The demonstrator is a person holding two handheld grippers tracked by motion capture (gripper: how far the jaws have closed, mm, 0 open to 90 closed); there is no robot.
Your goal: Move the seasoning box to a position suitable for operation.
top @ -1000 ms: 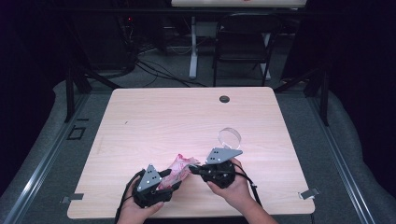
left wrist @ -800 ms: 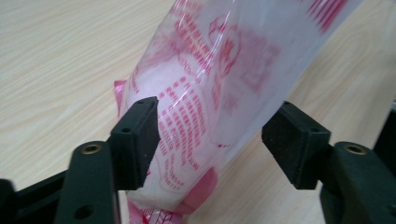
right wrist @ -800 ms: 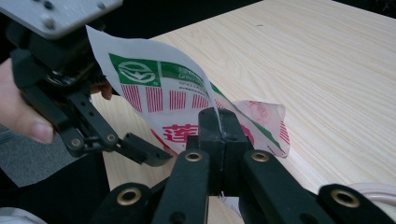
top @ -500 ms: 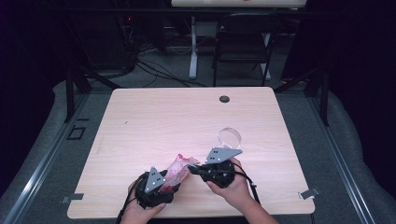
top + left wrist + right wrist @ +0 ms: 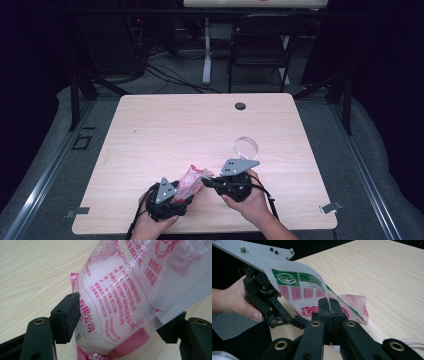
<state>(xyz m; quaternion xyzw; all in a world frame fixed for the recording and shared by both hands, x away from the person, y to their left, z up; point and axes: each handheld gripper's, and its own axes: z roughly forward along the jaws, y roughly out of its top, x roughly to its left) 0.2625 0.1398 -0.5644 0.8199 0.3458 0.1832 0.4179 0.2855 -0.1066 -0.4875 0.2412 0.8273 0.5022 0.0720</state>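
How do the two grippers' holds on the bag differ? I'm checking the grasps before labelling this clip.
The left gripper has its jaws spread around the fat, filled body of the bag, while the right gripper has its jaws pressed together on a thin flat edge of the bag's film. In the high view the left sits nearer the table's front edge, the right slightly farther in. Both grip the same pink-printed bag.

Left claw (image 5: 186, 188) clamping; right claw (image 5: 206, 181) pinched closed.
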